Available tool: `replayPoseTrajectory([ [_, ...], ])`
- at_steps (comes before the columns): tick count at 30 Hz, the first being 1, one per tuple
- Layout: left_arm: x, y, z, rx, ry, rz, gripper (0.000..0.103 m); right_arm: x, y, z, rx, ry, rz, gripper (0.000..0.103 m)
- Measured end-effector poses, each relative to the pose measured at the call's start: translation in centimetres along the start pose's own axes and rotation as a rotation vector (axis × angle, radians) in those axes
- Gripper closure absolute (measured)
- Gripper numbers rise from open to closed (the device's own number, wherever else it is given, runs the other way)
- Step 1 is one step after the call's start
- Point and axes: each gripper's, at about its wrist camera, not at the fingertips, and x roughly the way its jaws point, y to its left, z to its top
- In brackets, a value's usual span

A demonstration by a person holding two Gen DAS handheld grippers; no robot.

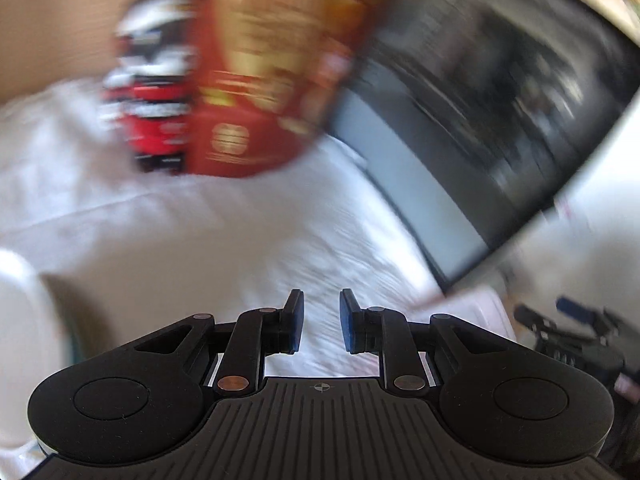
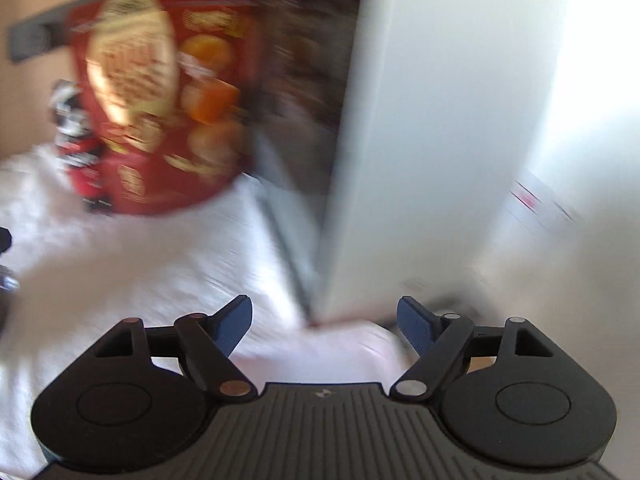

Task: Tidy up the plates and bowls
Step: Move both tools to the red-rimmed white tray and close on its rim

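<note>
White cloth (image 1: pixel 168 216) covers the surface under both of my tools, and both views are smeared, so I read them with care. My left gripper (image 1: pixel 321 322) has its blue pads drawn in to a narrow gap with nothing between them; my right gripper (image 2: pixel 324 326) stands wide apart, also empty. Ahead on the cloth stand a red snack bag (image 1: pixel 256 80) and, just beside it, a smaller red and black packet (image 1: pixel 152 92); to the right is a dark appliance (image 1: pixel 480 128) with its pale door (image 2: pixel 420 140) swung open. The only crockery I can make out is a pale rounded rim (image 1: pixel 18 344) at the left edge of the left view, perhaps a plate or bowl, and a pale pinkish edge (image 2: pixel 320 344) low between the right jaws, which I cannot identify. I judge such ware to be stiff, smooth, somewhat heavy and breakable, so I would pinch it on the rim, pads across the lip, and lift slowly without tilting.
</note>
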Motion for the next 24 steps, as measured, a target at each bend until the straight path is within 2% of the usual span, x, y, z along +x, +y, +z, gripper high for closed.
replayPoseTrajectory([
  [4,4.4,-6.5,0.1,0.204,0.071,-0.044,0.08,1.2,-5.0,-2.8,0.094,0.068,-0.023,0.022],
  [8,9.1,-11.3,0.0,0.361,0.144,-0.017,0.08,2.2,-8.1,-5.1,0.194,0.132,-0.01,0.021],
  [10,11.6,-13.2,-0.2,0.438,0.173,0.011,0.079,2.5,-9.1,-6.0,0.264,0.183,0.095,0.021],
  [12,13.4,-14.1,-0.4,0.496,0.194,0.042,0.079,3.1,-9.8,-6.9,0.351,0.243,0.258,0.021],
  [14,15.1,-14.6,-0.4,0.519,0.217,0.054,0.079,3.8,-9.8,-7.7,0.425,0.288,0.318,0.021],
  [16,16.5,-14.8,-0.3,0.518,0.242,0.051,0.079,4.4,-9.5,-8.3,0.463,0.31,0.327,0.021],
  [19,17.8,-14.9,-0.2,0.516,0.278,0.033,0.079,5.3,-8.3,-8.2,0.454,0.33,0.371,0.022],
  [21,18.6,-14.8,-0.1,0.504,0.303,0.011,0.078,6.0,-7.9,-8.1,0.44,0.339,0.374,0.026],
  [24,19.7,-14.7,-0.1,0.493,0.325,-0.008,0.076,7.3,-7.9,-7.7,0.445,0.361,0.354,0.039],
])
